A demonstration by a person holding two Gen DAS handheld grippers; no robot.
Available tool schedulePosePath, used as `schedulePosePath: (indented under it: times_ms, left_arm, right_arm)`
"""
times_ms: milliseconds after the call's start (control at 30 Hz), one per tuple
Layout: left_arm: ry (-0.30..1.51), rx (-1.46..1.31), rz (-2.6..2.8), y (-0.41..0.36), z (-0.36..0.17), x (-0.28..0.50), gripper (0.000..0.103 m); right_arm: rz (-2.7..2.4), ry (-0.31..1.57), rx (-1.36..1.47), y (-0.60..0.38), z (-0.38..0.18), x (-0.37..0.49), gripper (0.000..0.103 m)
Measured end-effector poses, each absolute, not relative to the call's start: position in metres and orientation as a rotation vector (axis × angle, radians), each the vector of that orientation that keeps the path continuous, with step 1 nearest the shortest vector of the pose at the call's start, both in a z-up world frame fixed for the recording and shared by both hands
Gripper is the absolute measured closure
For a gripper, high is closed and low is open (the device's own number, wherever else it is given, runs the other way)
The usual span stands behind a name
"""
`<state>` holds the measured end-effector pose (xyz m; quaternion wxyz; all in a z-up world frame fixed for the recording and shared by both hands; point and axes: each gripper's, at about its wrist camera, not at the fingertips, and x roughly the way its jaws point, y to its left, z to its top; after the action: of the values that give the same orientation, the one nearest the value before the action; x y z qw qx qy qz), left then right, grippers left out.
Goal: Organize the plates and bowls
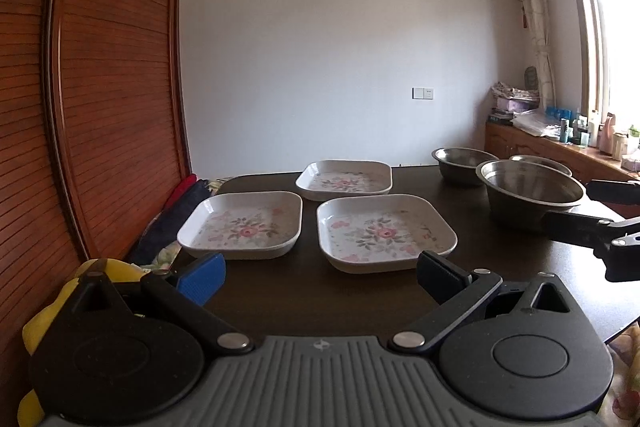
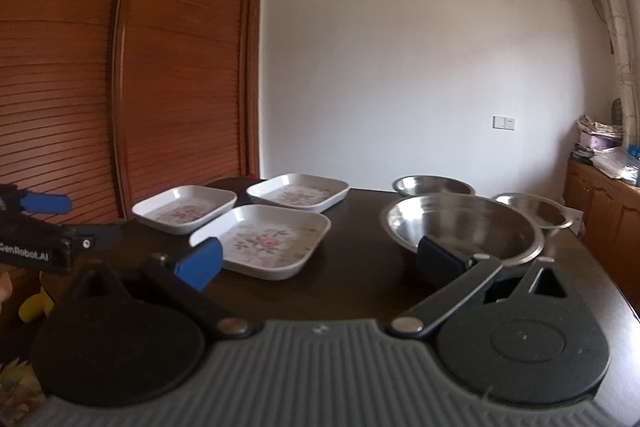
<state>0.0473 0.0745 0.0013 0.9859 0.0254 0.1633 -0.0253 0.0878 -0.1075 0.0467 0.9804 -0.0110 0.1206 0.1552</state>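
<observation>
So there's a dark worktop (image 1: pixel 500 259) with three square white plates with pink flower prints and three steel bowls on it. The plates sit on the left half in a loose triangle: the front-left plate (image 1: pixel 241 225), the front-right plate (image 1: pixel 385 231) just beside it with a thin gap between, and the back plate (image 1: pixel 345 177) behind the two, also not touching as far as I can see.

The bowls are grouped on the right half. The big bowl (image 1: pixel 530 193) is nearest, the back bowl (image 1: pixel 462 163) is behind it to the left, and the small bowl (image 2: pixel 534 209) is behind it to the right. From the left wrist view the big one overlaps the others, so I honestly can't tell if their rims touch.

The left tool (image 1: pixel 320 271) hangs just in front of the two front plates, spread wide with nothing between its fingers. The right tool (image 2: pixel 320 261) is spread wide too and holds nothing; its dark finger (image 2: pixel 442 259) is right up against the near wall of the big bowl, while the blue finger (image 2: pixel 200 261) sits by the front-right plate's corner.

Wooden slatted wardrobe (image 1: pixel 100 87) to the left.
</observation>
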Motion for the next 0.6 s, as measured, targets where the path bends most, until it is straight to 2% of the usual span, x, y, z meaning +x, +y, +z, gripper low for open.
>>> schedulePosePath:
  times_ms: [500,567,600]
  left_arm:
    - [0.351,0.078,-0.127,0.084,0.015,0.081,0.000]
    - [0.365,0.078,-0.136,0.084,0.016,0.088,0.000]
    - [0.375,0.083,-0.143,0.084,0.015,0.094,0.000]
  right_arm:
    - [0.400,0.277,-0.075,-0.093,0.069,0.121,0.001]
    - [0.415,0.292,-0.077,-0.094,0.075,0.133,0.002]
    - [0.421,0.301,-0.078,-0.095,0.079,0.139,0.007]
